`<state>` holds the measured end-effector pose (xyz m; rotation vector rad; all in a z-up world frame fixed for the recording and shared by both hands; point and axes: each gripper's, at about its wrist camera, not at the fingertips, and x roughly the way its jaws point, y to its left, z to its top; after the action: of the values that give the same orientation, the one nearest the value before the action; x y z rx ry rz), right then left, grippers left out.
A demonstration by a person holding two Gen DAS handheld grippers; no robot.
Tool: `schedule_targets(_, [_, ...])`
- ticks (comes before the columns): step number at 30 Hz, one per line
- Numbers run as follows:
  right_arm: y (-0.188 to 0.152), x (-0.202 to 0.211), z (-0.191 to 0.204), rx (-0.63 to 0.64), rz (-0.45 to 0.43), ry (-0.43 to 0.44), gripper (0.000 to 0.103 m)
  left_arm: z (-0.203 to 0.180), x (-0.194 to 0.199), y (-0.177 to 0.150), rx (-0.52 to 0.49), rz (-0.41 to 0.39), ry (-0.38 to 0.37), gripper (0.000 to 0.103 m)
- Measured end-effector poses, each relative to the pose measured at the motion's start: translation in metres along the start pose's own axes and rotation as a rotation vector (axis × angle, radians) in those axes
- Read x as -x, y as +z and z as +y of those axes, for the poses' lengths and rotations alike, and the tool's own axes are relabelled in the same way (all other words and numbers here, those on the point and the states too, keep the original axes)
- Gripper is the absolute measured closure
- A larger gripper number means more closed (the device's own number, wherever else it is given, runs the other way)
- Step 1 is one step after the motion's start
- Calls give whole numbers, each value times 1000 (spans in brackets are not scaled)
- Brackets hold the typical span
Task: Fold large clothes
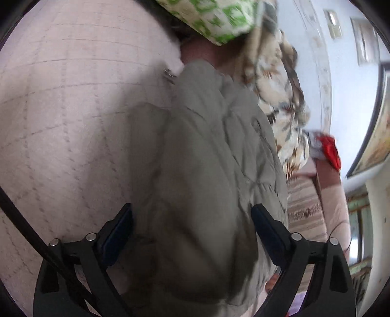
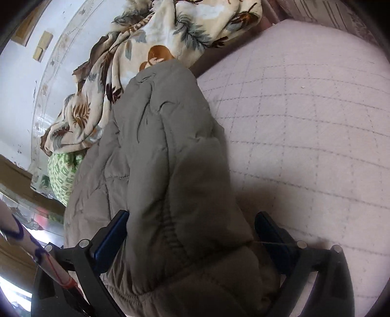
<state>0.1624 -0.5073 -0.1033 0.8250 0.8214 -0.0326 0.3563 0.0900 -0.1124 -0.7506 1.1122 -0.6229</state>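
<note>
A grey-green padded jacket [image 1: 207, 146] lies bunched on a pink quilted bed [image 1: 68, 109]. In the left wrist view my left gripper [image 1: 192, 219] has its jaws wide apart, and the jacket's thick folds fill the gap between the blue pads [image 1: 119, 234]. In the right wrist view the same jacket [image 2: 165, 146] runs away from the camera, and my right gripper [image 2: 192, 226] also stands wide open around a puffy elastic-hemmed edge of it. Neither pair of pads visibly pinches the fabric.
A leaf-patterned blanket [image 2: 136, 48] is heaped beyond the jacket against the white wall [image 2: 22, 73]. A green-and-white pillow [image 1: 214, 19] lies at the bed's end. A red item [image 1: 330, 151] sits near striped bedding [image 1: 304, 207]. Bare pink mattress [image 2: 304, 122] extends beside the jacket.
</note>
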Motion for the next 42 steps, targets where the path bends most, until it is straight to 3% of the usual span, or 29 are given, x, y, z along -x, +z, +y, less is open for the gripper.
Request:
schedule_targets(4, [2,-6,-6,-40,11,42,0,-16,-6,-11,-12,-20,71,6])
schedule_targets(7, [-1,-7,-4,-55,-26,35,0,-16,-7,-12,52,-19,94,8])
schedule_targets(8, [-3,-7,-3,-62,-47,26,0,-17,-6,-13,62,-22,104,10])
schedule_targets(10, [-5,-8,-1,-72,-60,19,0,-24,-1,-15,50,-39,139,30])
schedule_targets(11, [-5,-9,0,-83,-48,19,0,-30,2,-16,31,-52,161,34])
schedule_targets(12, [-4,-9,1,-90,-33,28,6,-38,6,-19,7,-72,184,42])
schedule_targets(13, [-3,-8,2,-100,-16,51,19,-45,10,-22,-12,-92,204,47])
schedule_targets(16, [-4,0,8,-103,1,70,39,-57,19,-31,-36,-127,246,52])
schedule_targets(21, [-8,16,23,-87,-12,53,50,-57,35,-44,-28,-136,254,54])
schedule_targets(38, [-59,64,28,-30,34,40,52,-46,73,-91,-11,-94,270,54])
schedule_targets(42, [-66,69,29,-15,26,19,52,-39,76,-95,30,-100,287,43])
